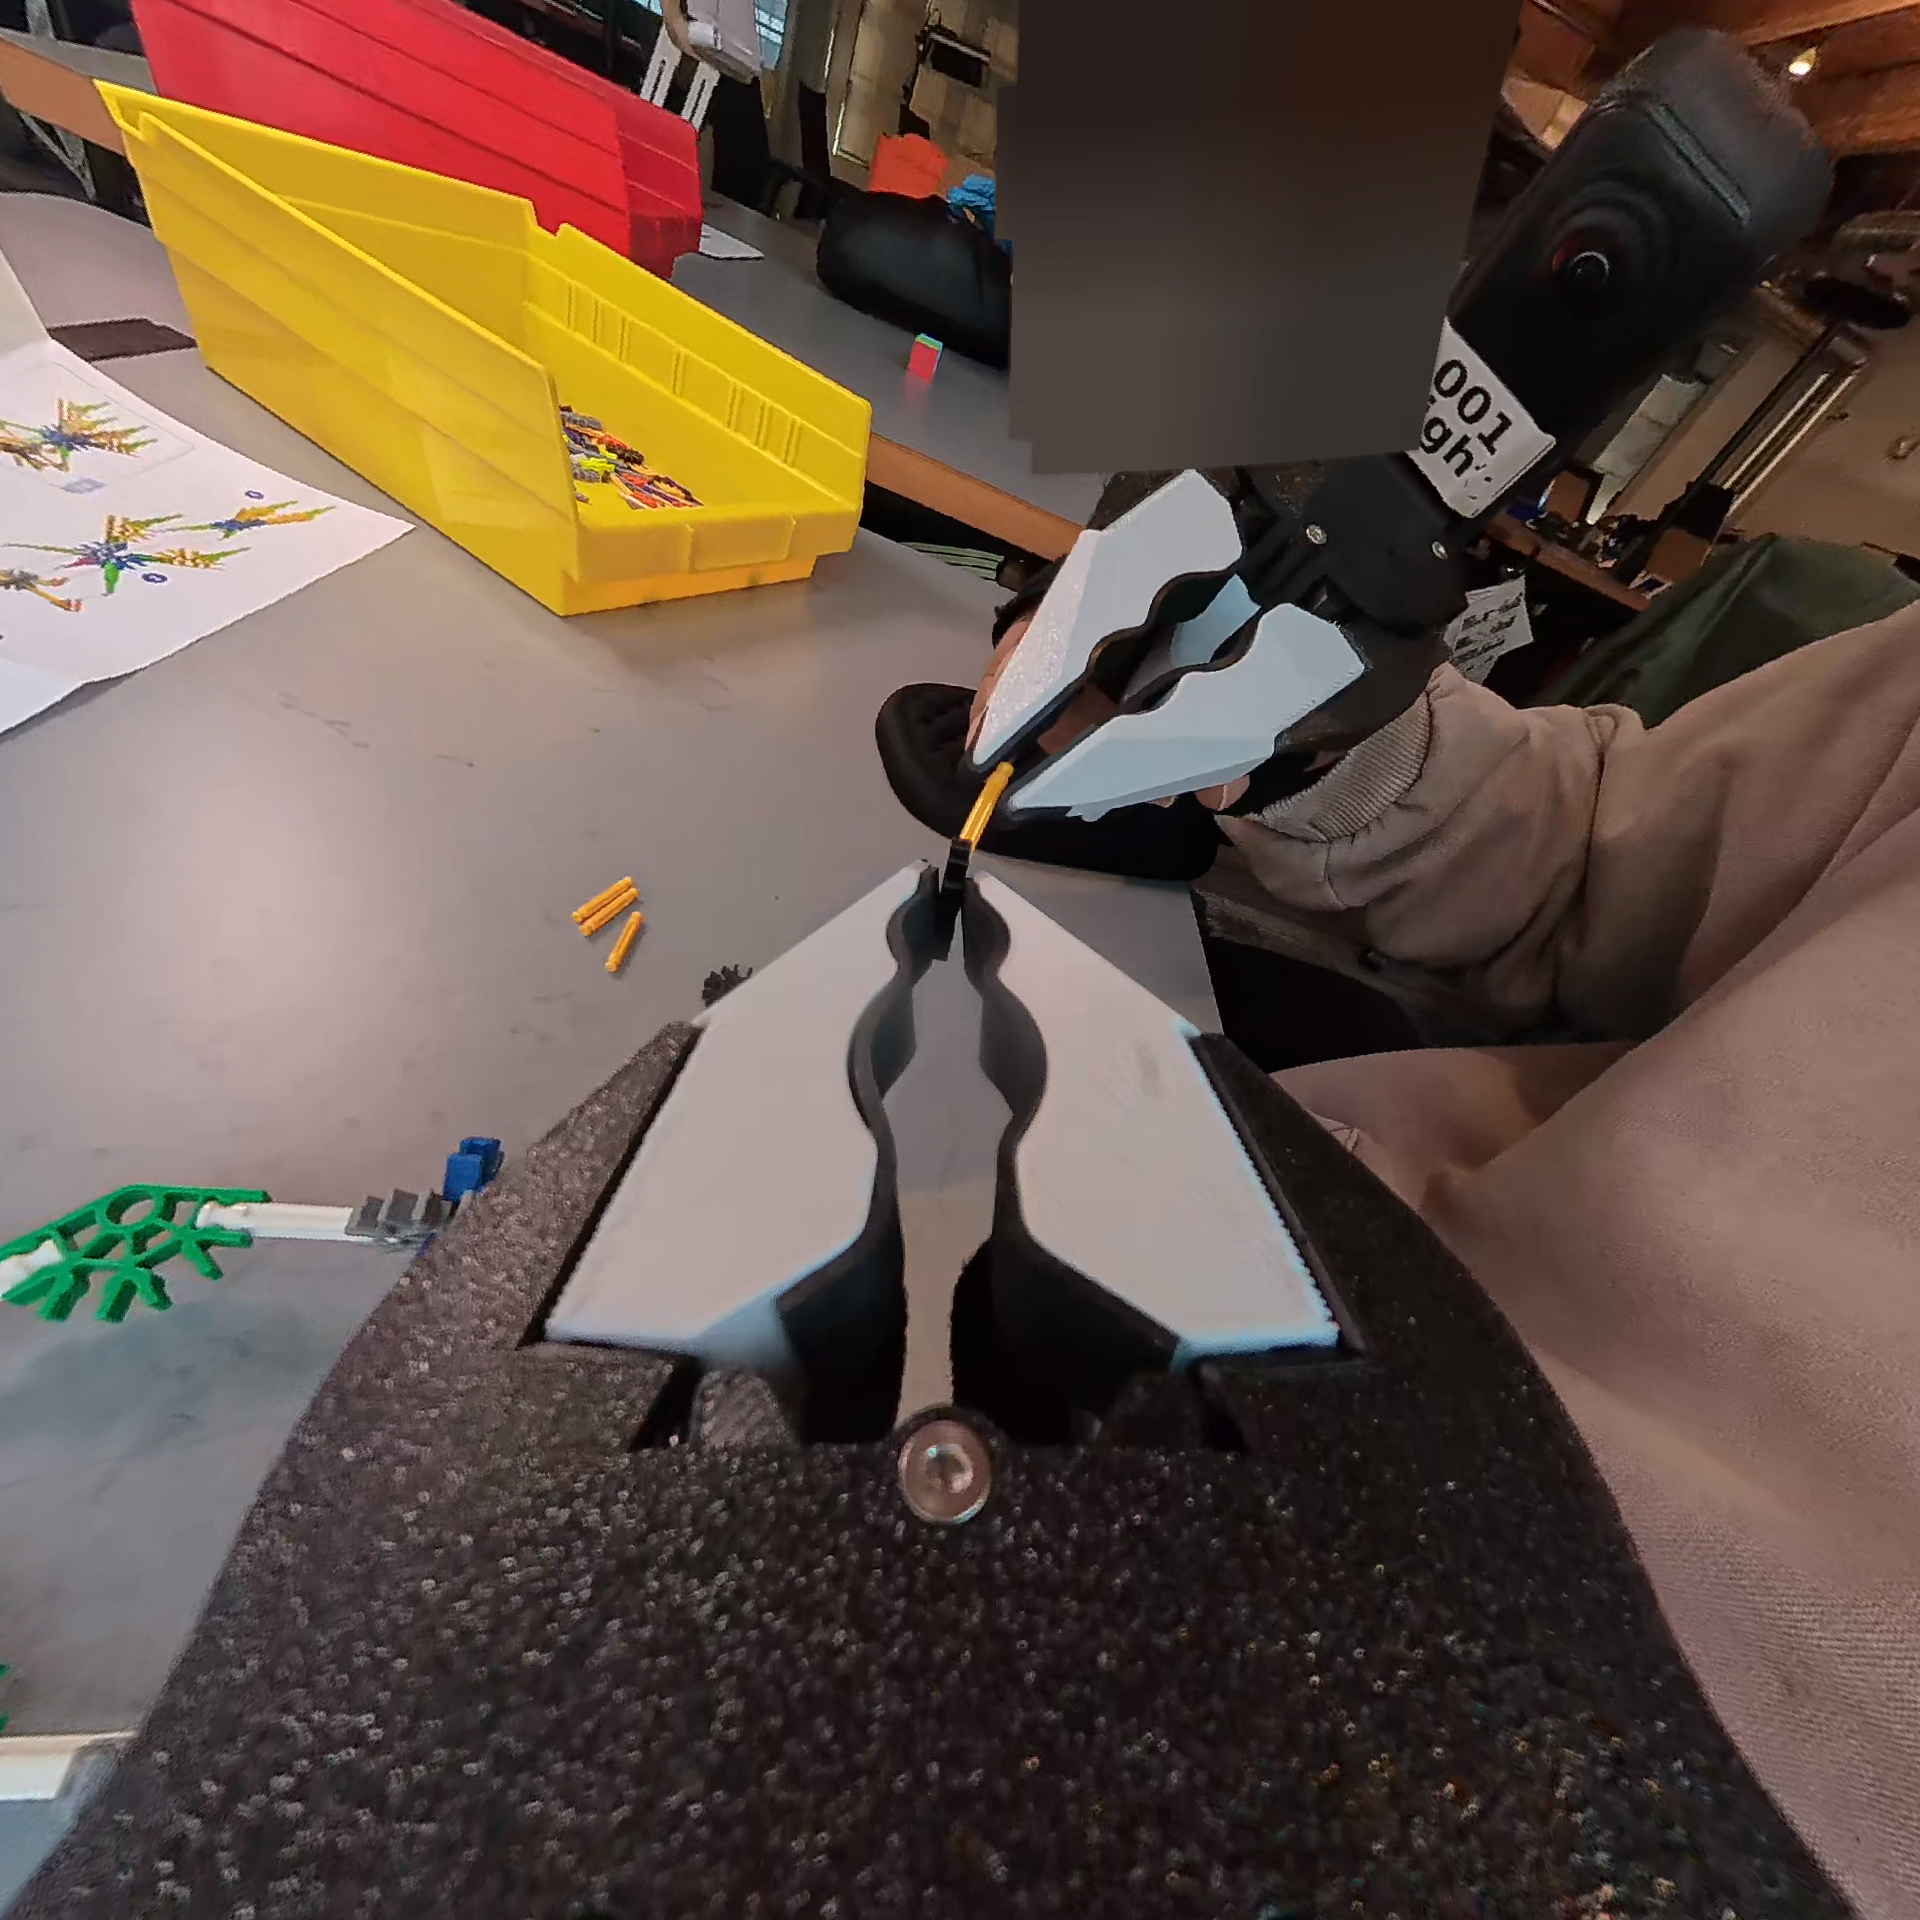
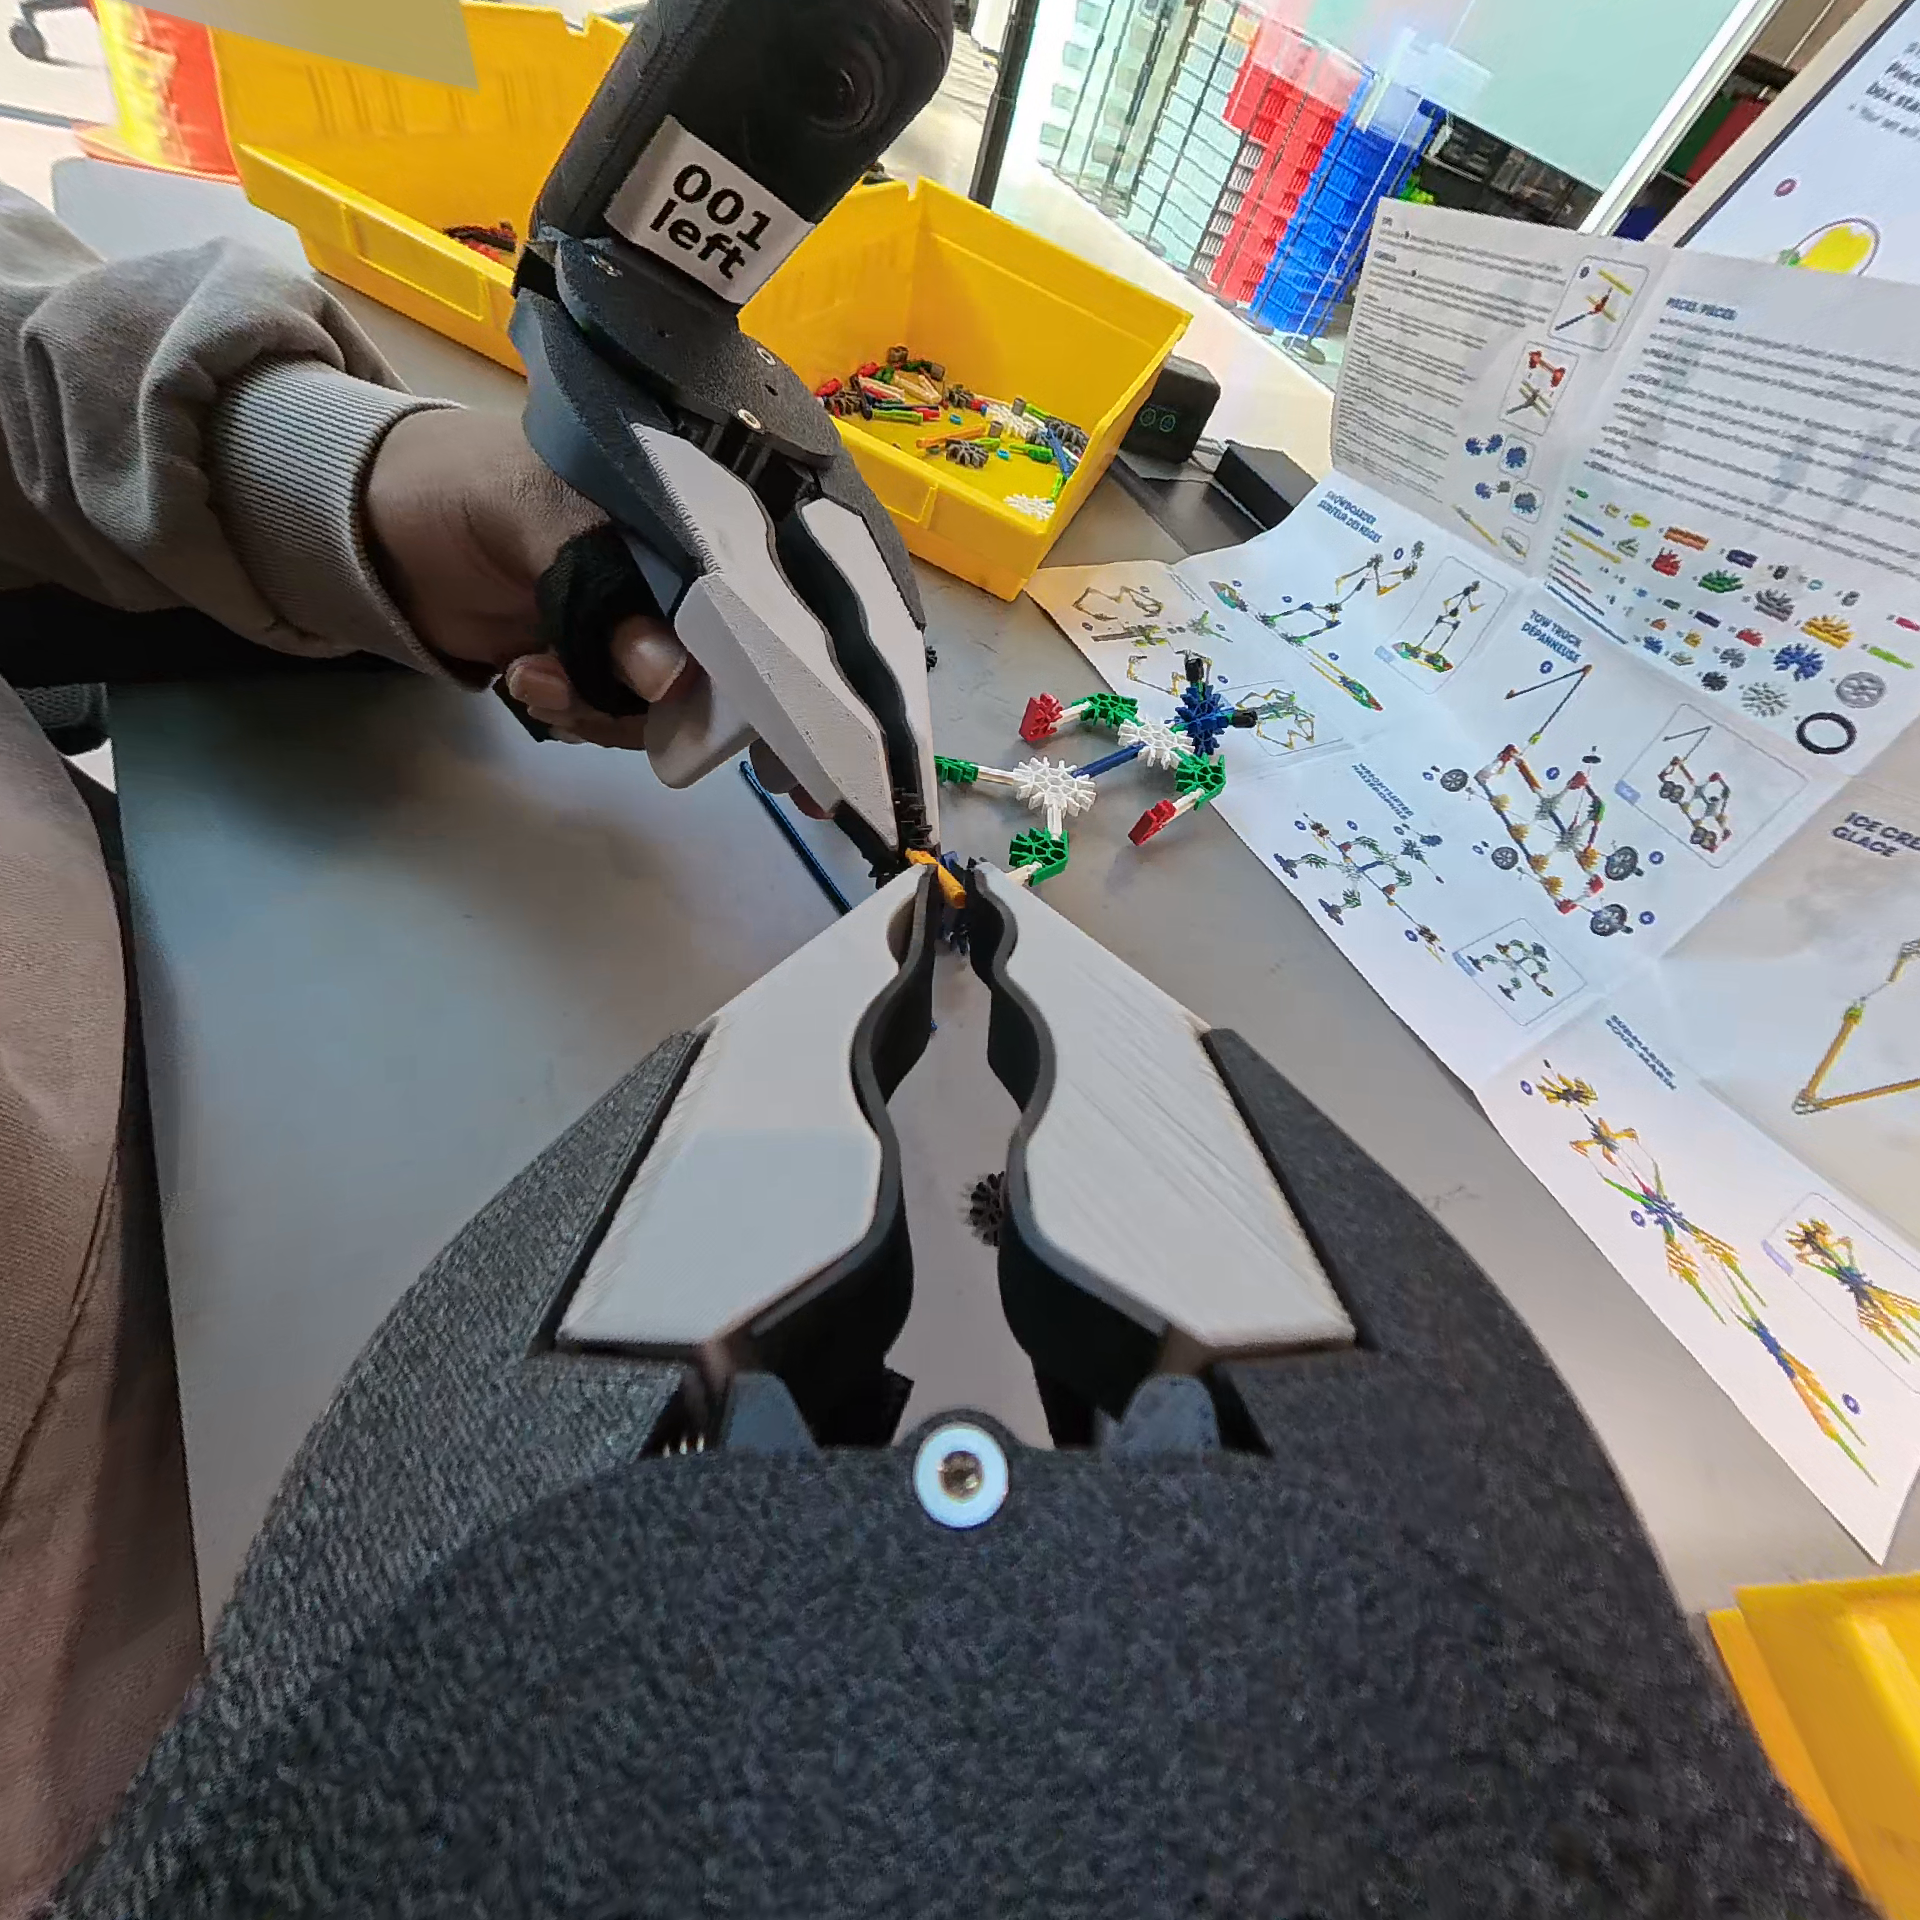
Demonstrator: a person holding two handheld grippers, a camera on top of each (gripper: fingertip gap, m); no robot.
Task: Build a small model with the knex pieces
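Note:
My left gripper (image 1: 945, 891) is shut on a small black connector (image 1: 954, 864) at its fingertips. My right gripper (image 1: 1000, 792) comes in from the upper right, shut on a short yellow rod (image 1: 983, 808). The rod's lower end meets the black connector, above the table's near edge. In the right wrist view my right gripper (image 2: 948, 896) pinches the yellow rod (image 2: 943, 875), and the left gripper (image 2: 916, 840) reaches down from the upper left with the black connector (image 2: 912, 812) against the rod.
Three loose yellow rods (image 1: 608, 916) and a black connector (image 1: 724, 982) lie on the grey table. A part-built model (image 2: 1122, 764) and a printed instruction sheet (image 2: 1558, 727) lie right. A yellow bin (image 2: 1122, 343) of parts stands behind, a red bin (image 1: 416, 104) farther back.

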